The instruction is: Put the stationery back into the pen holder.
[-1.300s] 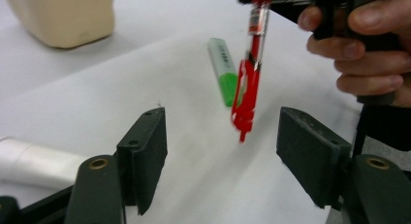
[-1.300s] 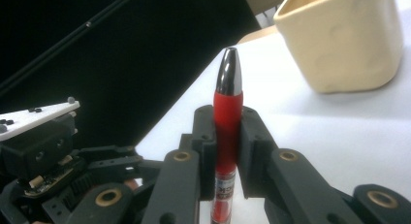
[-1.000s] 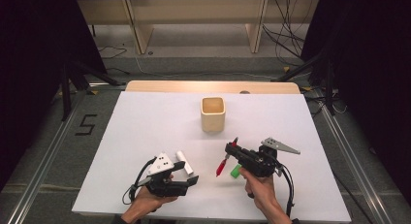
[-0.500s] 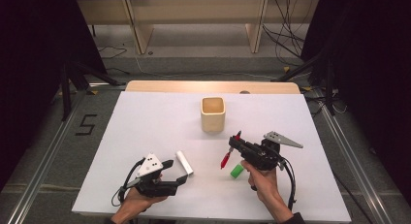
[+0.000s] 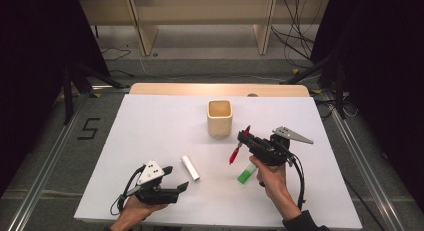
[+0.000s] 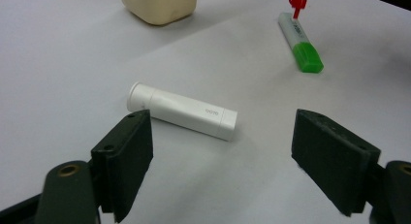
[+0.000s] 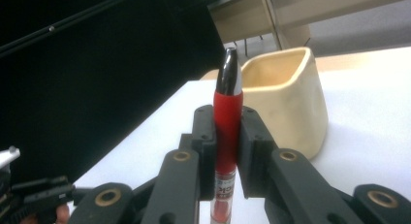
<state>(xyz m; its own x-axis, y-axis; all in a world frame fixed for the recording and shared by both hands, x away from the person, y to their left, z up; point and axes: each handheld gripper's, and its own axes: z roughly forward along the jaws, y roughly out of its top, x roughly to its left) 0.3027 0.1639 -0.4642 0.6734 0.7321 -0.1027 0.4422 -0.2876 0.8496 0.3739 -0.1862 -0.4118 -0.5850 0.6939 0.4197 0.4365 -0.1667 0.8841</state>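
A white tube [image 5: 190, 167] lies flat on the white table [image 5: 150, 126], just beyond my left gripper [image 5: 176, 177]. In the left gripper view the tube [image 6: 181, 110] rests ahead of the wide-apart jaws. My left gripper [image 6: 220, 151] is open, its jaws have just been opening, and nothing is between them. My right gripper [image 5: 243, 136] is shut on a red pen [image 5: 234, 153], which hangs tilted above the table. In the right gripper view the pen [image 7: 228, 112] stands clamped in my right gripper [image 7: 228, 136], with the cream cup [image 7: 286, 103] behind it.
The cream square cup [image 5: 219, 117] stands upright at the table's middle rear. A green-capped marker [image 5: 246, 173] lies below the right hand, also the marker [image 6: 300, 42] far off in the left gripper view. A wooden board [image 5: 165, 89] borders the far edge.
The left gripper has drawn back toward the near left, leaving the white tube on the table. The right gripper has risen a little with the red pen.
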